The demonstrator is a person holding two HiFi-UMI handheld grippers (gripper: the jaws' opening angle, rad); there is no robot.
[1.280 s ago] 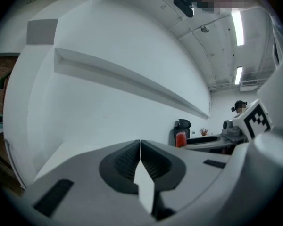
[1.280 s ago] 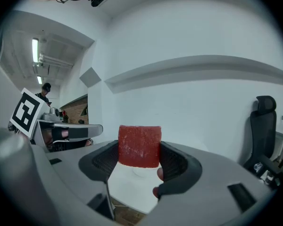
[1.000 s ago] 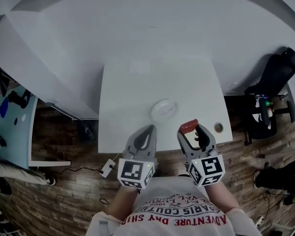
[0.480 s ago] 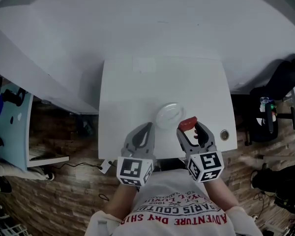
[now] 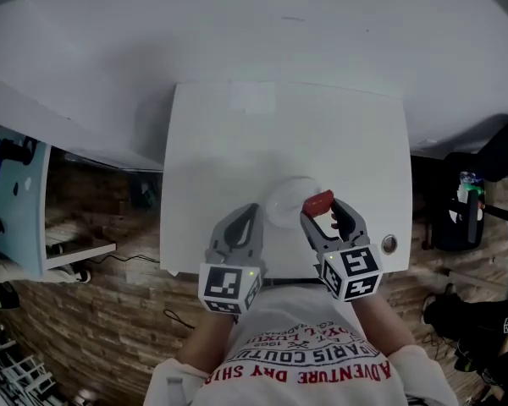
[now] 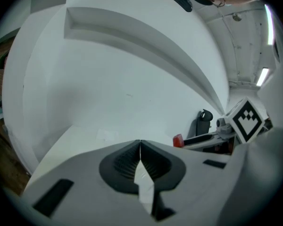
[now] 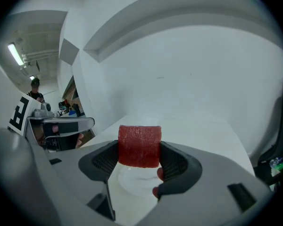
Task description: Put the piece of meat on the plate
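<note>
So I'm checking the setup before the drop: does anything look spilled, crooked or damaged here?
Nothing stands out. The piece of meat sits squarely between the jaws of the right gripper, above the plate, which lies flat and empty on the white table. The left gripper is shut on nothing.

1. White table (image 5: 237, 159); rectangular, bare over its far half; far edge against a white wall (image 5: 254, 24).
2. Pale rectangular patch (image 5: 252, 97); flat on the table at the middle of its far edge.
3. Round metal-rimmed cable hole (image 5: 389, 244); set in the table at its near right corner.
4. Wood-pattern floor (image 5: 93, 311); visible along the table's left, right and near edges.
5. Black chair (image 5: 454, 218); on the floor off the table's right edge.
6. Light blue table (image 5: 13, 201); well apart to the left; dark items (image 5: 8, 155) lying on it, too small to tell.
</note>
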